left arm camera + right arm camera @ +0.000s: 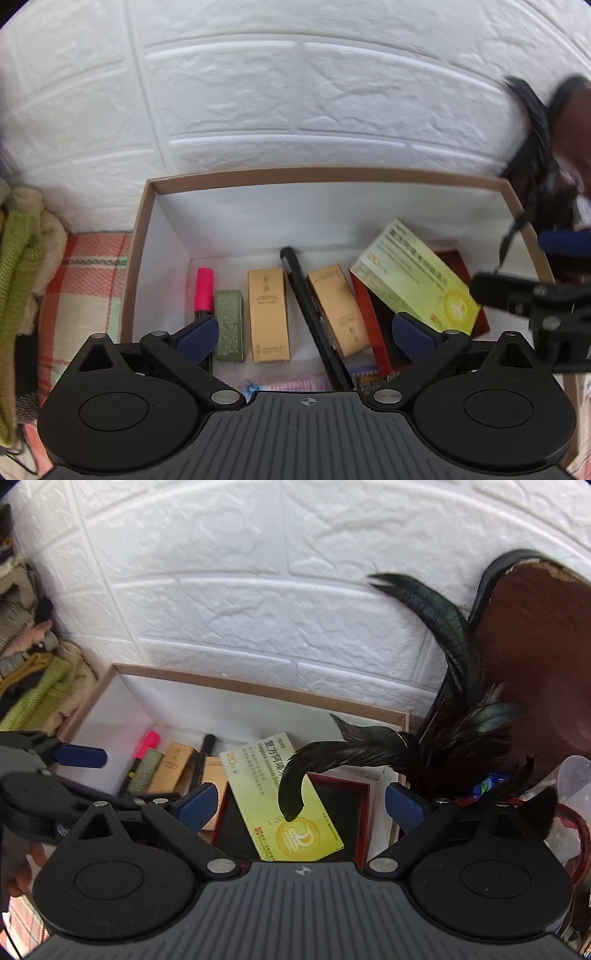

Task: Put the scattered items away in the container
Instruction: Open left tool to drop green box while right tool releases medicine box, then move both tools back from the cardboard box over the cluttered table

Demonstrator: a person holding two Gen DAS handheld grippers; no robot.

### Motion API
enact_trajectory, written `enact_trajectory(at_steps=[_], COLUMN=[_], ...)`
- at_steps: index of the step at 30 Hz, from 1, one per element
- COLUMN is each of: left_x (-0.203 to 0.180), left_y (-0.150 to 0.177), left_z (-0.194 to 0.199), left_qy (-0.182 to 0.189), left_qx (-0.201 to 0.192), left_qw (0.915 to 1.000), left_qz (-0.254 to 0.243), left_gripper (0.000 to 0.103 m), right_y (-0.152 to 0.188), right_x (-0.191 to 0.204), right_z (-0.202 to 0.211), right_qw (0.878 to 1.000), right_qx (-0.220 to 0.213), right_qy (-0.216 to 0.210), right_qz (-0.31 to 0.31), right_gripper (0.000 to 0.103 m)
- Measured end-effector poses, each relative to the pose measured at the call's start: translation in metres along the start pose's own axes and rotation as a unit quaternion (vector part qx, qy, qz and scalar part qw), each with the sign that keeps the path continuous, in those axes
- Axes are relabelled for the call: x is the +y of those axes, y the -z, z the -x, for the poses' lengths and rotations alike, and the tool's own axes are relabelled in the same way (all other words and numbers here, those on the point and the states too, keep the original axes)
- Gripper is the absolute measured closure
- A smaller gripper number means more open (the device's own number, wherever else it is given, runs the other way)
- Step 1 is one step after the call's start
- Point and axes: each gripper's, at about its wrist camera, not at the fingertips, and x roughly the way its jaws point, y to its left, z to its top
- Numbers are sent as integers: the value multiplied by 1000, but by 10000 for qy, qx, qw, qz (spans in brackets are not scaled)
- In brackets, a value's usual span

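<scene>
My left tongs (306,334) hang spread wide and empty over the near edge of the cardboard box (328,173), blue pads (197,334) apart; my right tongs (299,806) are likewise open and hold nothing, poised above the right half of the same box (258,690). Inside the box, nearest the front wall, lies some pink-and-white packaging (295,384) only partly visible behind my left tongs. Along the box floor from its left side sit a pink-capped marker (204,291), a small green carton (229,325), a tan carton (269,314), a black pen (314,317) lying diagonally, and a second tan carton (338,310) tilted against it. Toward the right side of the box a yellow-green medicine box (417,280) rests tilted on top of a dark red case (380,332); the right wrist view shows the same medicine box (280,797) over the red-framed case (340,797). Black feathers (436,746) stand just outside the right wall of the box, one drooping over the medicine box, with a brown board (535,635) behind them. Left of the box, knitted green and cream fabric (22,266) is heaped on a pink checked cloth (85,295). Behind the box rises a white brick-patterned wall (295,92).
</scene>
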Motion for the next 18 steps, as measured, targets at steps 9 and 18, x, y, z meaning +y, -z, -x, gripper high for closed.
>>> enact_trajectory(at_steps=[9,18], left_x=[-18,-78], left_y=[22,64], left_z=[36,74], left_qy=[16,266], left_qx=[-166,-323], left_qw=[9998,9986], left_qz=[-103,-319], left_gripper=[0,0], right_y=[13,57], right_x=[-6,-17], right_z=[30,89], right_qw=[9995,9978], right_qx=[-42,-222], right_qy=[-225,-525], right_qz=[-215,-323], right_gripper=[2,1])
